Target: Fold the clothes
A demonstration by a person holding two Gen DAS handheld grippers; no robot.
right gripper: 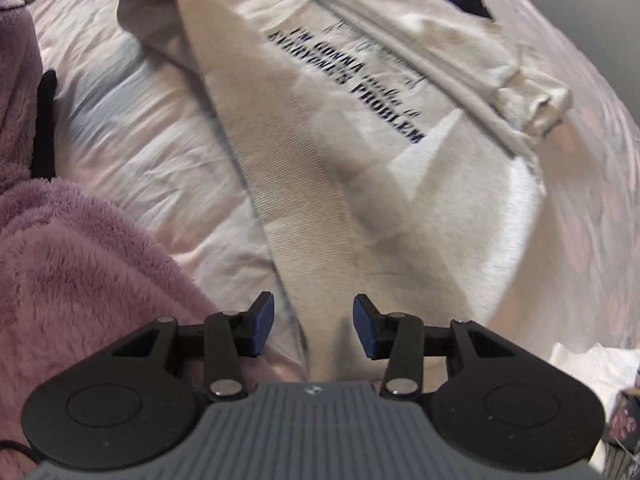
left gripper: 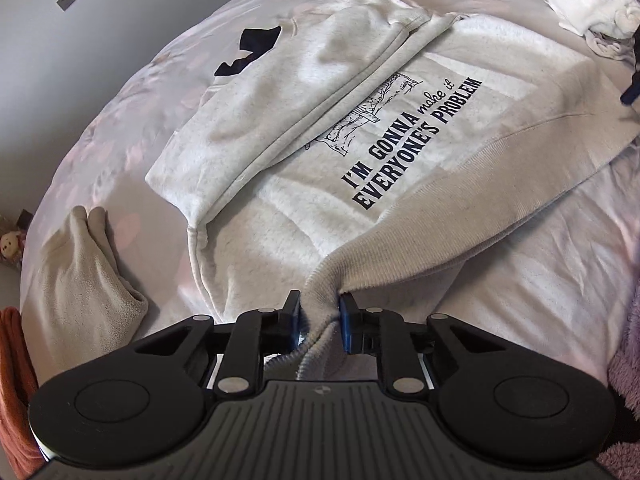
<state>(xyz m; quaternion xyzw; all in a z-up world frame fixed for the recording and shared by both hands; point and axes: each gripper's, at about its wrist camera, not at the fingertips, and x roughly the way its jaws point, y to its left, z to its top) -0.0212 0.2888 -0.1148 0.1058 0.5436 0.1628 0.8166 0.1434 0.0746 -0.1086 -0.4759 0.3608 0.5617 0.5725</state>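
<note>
My left gripper [left gripper: 319,312] is clenched on the ribbed hem corner of the sweatshirt [left gripper: 400,92], which lies half folded on the bed [left gripper: 520,280]; my right gripper [right gripper: 314,326] hangs released above the hem's other end.

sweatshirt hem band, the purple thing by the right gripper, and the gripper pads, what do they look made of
Hem band: rib-knit fabric, likely cotton blend; fine parallel ridges, matte, bunching softly where the left gripper pinches it.
Purple garment: plush fleece or faux fur by the look; long fuzzy pile.
Gripper pads: blue, smooth, probably rubber or soft plastic; hard to say which.
</note>
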